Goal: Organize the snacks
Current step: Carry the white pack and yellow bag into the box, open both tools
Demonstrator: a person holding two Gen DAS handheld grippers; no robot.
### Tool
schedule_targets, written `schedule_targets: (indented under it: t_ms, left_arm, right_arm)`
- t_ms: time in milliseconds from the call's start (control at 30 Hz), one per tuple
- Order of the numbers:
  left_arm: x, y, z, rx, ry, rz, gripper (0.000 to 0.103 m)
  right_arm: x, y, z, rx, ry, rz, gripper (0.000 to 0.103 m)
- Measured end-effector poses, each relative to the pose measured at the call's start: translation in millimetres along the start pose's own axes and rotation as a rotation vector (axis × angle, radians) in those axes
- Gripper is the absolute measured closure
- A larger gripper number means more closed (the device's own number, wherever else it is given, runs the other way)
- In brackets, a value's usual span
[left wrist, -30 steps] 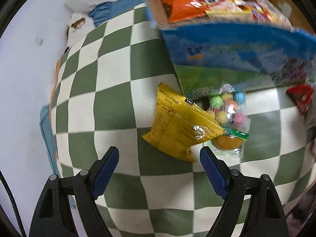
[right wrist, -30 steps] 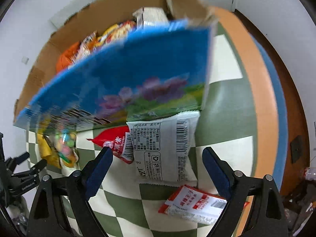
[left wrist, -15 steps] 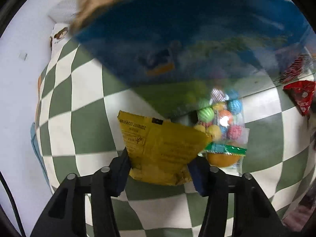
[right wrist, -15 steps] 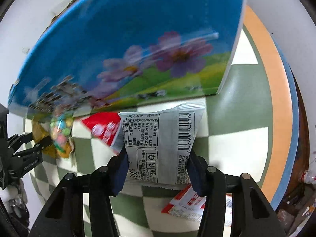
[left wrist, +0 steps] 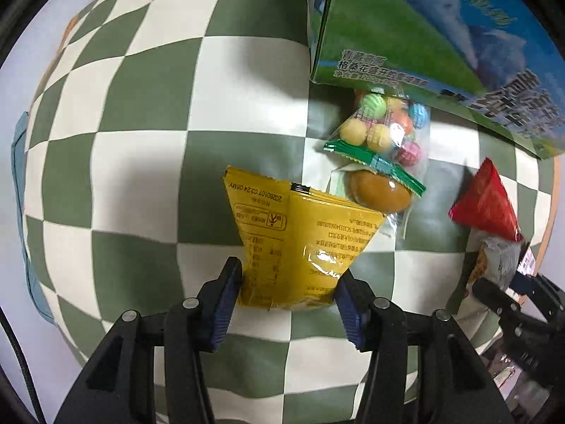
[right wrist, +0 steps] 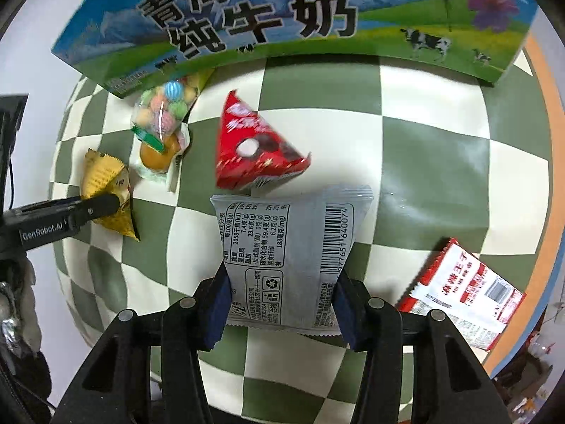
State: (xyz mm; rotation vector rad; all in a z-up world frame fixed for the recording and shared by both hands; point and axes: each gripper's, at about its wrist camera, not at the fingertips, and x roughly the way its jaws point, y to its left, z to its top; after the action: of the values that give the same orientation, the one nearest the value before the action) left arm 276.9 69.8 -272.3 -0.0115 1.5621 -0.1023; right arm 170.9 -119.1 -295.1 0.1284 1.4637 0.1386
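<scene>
My left gripper (left wrist: 287,289) pinches the lower end of a yellow snack packet (left wrist: 300,233) on the checkered cloth; its jaws are easing open, but the pads still press the packet. In the right wrist view this gripper (right wrist: 102,208) shows side-on, clamped on the yellow packet (right wrist: 106,183). A grey snack packet (right wrist: 286,247), barcode side up, is held between the pads of my right gripper (right wrist: 282,300). Just beyond it lies a red triangular packet (right wrist: 254,148). A clear bag of coloured candy balls (left wrist: 385,130) rests against the blue milk carton box (right wrist: 282,17).
A red-and-white packet (right wrist: 466,293) lies at the right near the table's orange edge (right wrist: 551,123). The green-and-white checkered cloth (left wrist: 141,106) stretches bare to the left. The box (left wrist: 423,35) walls off the far side.
Both grippers came down and went from wide open to shut, the left on the yellow packet, the right on the grey one. The box now looms closer in both views.
</scene>
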Motion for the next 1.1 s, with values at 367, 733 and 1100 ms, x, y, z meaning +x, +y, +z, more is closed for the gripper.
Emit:
schedule_targets:
  t_ms: [367, 733, 1100]
  left_arm:
    - [10.2, -22.6, 7.2, 0.004, -0.033, 0.061, 0.060]
    - [-55.8, -66.0, -55.6, 0.000, -0.066, -0.112, 0.060]
    - [-165.3, -117.1, 77.9, 0.089, -0.206, -0.253, 0.060]
  right_arm:
    - [17.5, 3.5, 7.3, 0.018, -0.008, -0.028, 0.049]
    - [-48.6, 10.6, -14.7, 0.039, -0.063, 0.169, 0.051]
    - [-193.3, -19.5, 76.7, 0.038, -0.326, 0.137, 0.051]
